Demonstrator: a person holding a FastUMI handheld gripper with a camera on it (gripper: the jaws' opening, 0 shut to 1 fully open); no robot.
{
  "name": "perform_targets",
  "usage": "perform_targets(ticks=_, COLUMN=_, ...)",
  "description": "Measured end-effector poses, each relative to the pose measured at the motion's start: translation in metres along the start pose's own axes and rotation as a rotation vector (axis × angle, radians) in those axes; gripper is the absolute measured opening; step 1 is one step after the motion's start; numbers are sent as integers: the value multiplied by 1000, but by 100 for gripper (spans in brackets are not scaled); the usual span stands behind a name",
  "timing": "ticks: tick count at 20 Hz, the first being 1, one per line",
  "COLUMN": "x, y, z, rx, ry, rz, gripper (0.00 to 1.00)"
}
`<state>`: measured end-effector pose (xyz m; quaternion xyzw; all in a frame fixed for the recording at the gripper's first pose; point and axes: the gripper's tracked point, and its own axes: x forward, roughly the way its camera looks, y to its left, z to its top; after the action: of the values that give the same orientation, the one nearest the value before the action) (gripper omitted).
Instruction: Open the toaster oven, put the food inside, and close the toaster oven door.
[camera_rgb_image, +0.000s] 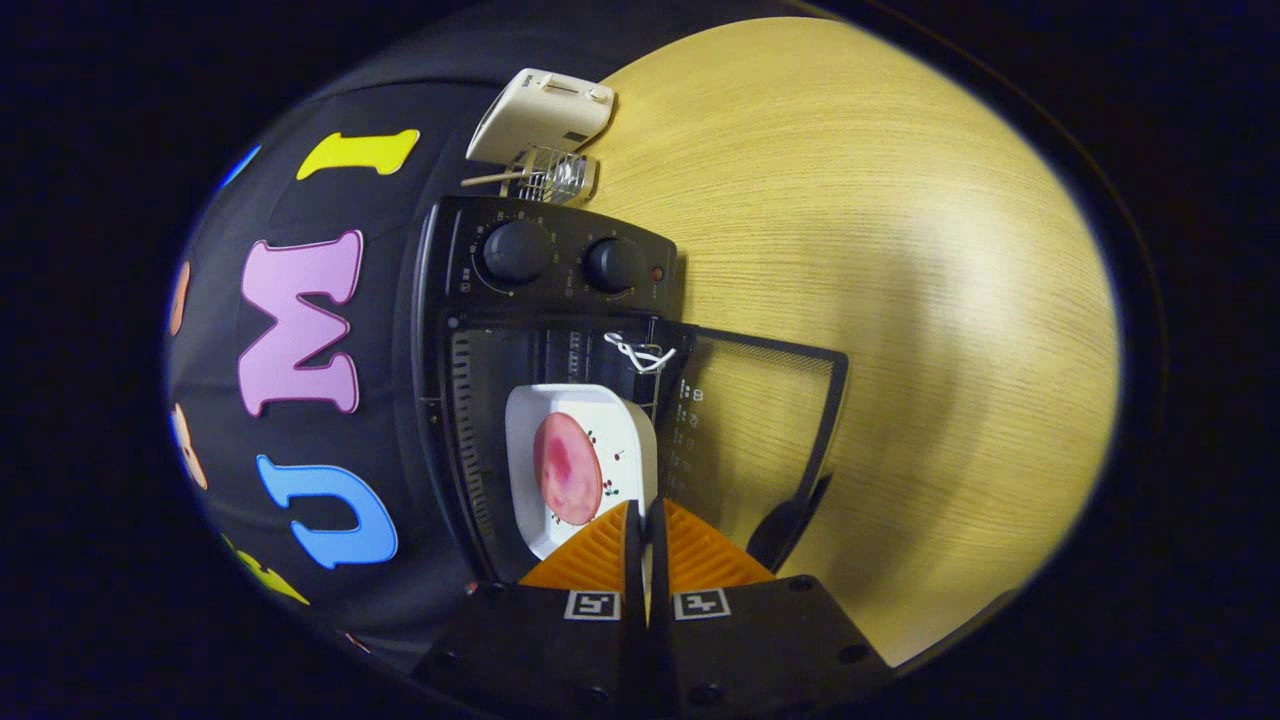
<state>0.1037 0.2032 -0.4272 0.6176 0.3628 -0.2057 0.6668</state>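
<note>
Your white square plate with a small berry print (590, 440) sits in the lower centre of the frame, carrying a round pink slice of meat (568, 482). The plate lies inside the mouth of the black toaster oven (545, 330), with its near corner right at your gripper (645, 515). Your gripper's two fingers are drawn almost together, with just a thin slit between them, and the plate's near edge runs into that slit, so they look pinched on the rim; the contact itself is hidden behind the fingertips.

The view is rolled, so the oven's control panel with its two round black knobs (565, 258) shows above the opening, in the upper centre. A bit of white string (640, 352) is tied at the edge of the opening, just past the plate. The oven's dark glass door (765, 440) is swung open and lies to the right of the plate, with the wood grain showing through its pane and its handle at the outer edge.

The oven stands on a pale wood-grain tabletop (900, 280) that takes up the right side of the frame. Beyond the oven, at the top centre, a small wire rack (555, 175) stands with a cream-coloured boxy appliance (540, 115) behind it.
</note>
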Motion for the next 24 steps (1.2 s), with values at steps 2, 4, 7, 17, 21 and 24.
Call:
perform_targets(ticks=2, x=22, y=10, z=-2, rx=25, ry=-29, rz=-20, gripper=5)
perform_targets(ticks=4, x=37, y=22, z=0, rx=38, ry=-57, rz=-14, gripper=5)
perform_targets(ticks=7, x=54, y=35, z=4, rx=50, ry=-83, rz=-5, gripper=5)
perform_targets(ticks=17, x=21, y=34, z=-35, rx=12, ry=90, rz=12, gripper=82)
perform_targets(ticks=21, x=-24, y=13, z=-57, rx=-86, ry=249, rz=-30, gripper=99)
perform_targets(ticks=24, x=-55, y=-4, z=-63, rx=-277, ry=332, rz=-26, gripper=98)
